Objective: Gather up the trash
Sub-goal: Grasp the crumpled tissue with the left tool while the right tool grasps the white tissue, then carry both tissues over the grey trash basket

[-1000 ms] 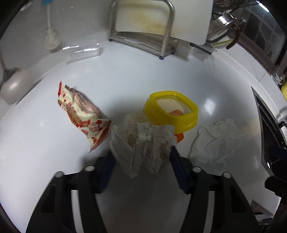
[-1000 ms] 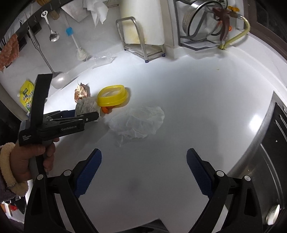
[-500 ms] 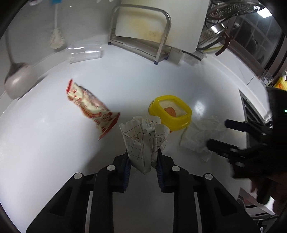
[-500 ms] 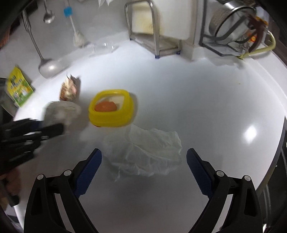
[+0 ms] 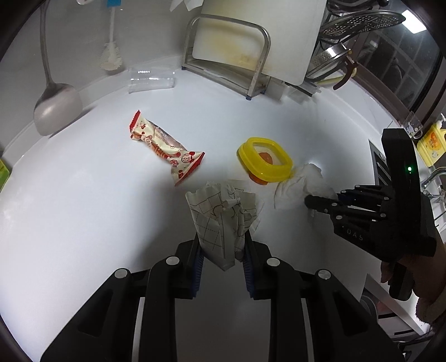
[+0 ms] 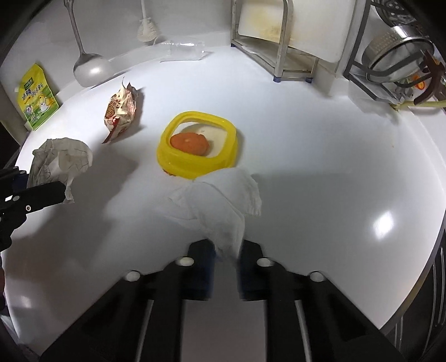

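We see a crumpled grid-printed paper (image 5: 223,220) low in the centre of the left wrist frame, pinched upright between two pads. A white tissue (image 6: 220,200) sits mid-frame in the right wrist view, its near corner clamped and its far edge touching the yellow-rimmed container (image 6: 196,151). A red-and-cream snack wrapper (image 5: 167,150) lies flat on the counter, left of centre, apart from both.

It was a home kitchen: a white countertop (image 6: 320,144), a cutting board (image 5: 259,36) in a metal rack (image 5: 225,72), a hanging ladle (image 5: 54,103) and strainers (image 5: 362,19).
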`<state>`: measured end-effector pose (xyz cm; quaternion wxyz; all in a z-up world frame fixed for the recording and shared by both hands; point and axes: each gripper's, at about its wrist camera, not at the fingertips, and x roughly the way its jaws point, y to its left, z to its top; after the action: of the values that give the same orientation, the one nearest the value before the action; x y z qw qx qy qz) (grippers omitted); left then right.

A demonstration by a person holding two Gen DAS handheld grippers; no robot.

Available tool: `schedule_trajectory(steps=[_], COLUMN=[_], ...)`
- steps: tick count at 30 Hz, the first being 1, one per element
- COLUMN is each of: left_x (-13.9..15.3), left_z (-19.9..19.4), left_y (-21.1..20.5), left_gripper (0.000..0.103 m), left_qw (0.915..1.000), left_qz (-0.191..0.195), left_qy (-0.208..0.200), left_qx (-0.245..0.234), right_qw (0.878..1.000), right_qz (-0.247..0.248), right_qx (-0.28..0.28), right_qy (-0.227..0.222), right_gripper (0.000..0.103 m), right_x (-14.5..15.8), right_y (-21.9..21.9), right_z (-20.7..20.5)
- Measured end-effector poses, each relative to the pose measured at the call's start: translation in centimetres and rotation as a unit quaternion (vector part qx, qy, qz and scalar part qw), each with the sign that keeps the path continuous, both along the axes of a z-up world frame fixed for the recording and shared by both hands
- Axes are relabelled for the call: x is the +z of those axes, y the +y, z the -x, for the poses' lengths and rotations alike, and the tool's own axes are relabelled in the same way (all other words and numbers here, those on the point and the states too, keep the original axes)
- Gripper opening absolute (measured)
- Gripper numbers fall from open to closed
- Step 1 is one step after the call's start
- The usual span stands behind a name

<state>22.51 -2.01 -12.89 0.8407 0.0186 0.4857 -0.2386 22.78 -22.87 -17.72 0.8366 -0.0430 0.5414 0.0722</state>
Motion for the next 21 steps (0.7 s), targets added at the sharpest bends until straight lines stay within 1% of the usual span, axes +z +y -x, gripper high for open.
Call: schedule_trajectory(steps=[4,11,16,21], left_x=[0.3,1.5,2.5,3.5], left_z=[0.9,3.0,5.3,8.2], left_y=[0.5,0.7,0.3,-0.4], left_gripper=[0.024,0.024,0.024,0.024], left_qw=[1.0,0.9999,0.9997,0.9994], left_qz=[-0.002,-0.005,-0.004,-0.008], left_qy=[-0.002,-0.013,-0.02,-0.031], left_qx=[0.005,0.009,0.009,0.014], right_qw=[1.0,0.998,0.997,0.996], right_qz=[-0.021,-0.058,-0.065,-0.078], right_qx=[-0.008,-0.016,-0.003,-0.002], right_qy=[-0.004,-0.028,-0.038,-0.04], right_gripper=[0.009,0.009,0.009,0.009], right_x=[0.8,4.1,5.7,6.6], right_y=[-0.4,-1.3,-1.0,-1.6], right_z=[1.2,4.4,8.2,11.8])
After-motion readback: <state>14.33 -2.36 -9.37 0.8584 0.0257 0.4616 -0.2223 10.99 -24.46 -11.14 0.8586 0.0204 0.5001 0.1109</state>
